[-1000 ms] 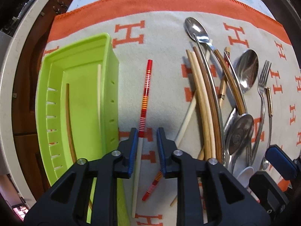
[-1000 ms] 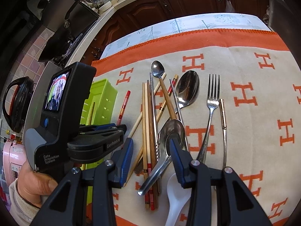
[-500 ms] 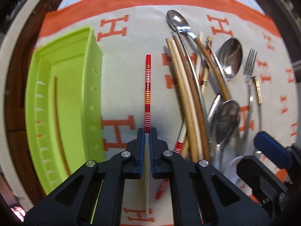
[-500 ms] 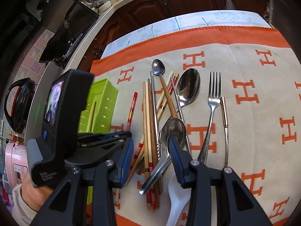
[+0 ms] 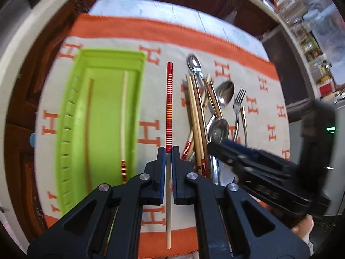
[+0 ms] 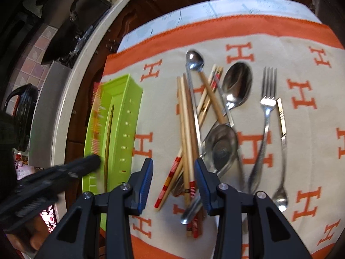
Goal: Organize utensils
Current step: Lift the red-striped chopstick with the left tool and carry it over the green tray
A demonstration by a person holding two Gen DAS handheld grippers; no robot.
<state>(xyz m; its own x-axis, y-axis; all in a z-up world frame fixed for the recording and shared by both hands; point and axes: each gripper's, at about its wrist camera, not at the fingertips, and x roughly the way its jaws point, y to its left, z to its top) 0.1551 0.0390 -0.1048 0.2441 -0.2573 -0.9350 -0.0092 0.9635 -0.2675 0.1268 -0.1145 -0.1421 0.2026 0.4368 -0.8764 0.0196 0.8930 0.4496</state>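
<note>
My left gripper (image 5: 168, 151) is shut on a red striped chopstick (image 5: 169, 99), held level above the cloth beside the green tray (image 5: 112, 52). A brown chopstick (image 5: 88, 129) and a cream one (image 5: 123, 116) lie inside the tray. In the right wrist view the left gripper (image 6: 64, 172) and its chopstick show as a blur over the tray (image 6: 129, 116). My right gripper (image 6: 173, 166) is open, low over a pile of wooden chopsticks (image 6: 186, 129). Spoons (image 6: 237, 84), a fork (image 6: 267, 108) and a ladle-like spoon (image 6: 220, 146) lie to the pile's right.
Everything rests on a beige cloth with orange H marks (image 6: 301, 69) and an orange border. The table's left edge (image 6: 64, 99) is close behind the tray, with a black kettle (image 6: 21, 108) and a pan (image 6: 71, 21) beyond. The right gripper's body (image 5: 269, 172) crosses the left wrist view.
My left gripper shut on the red striped chopstick and lifted it off the cloth toward the tray. My right gripper moved left and lower over the chopstick pile, still open.
</note>
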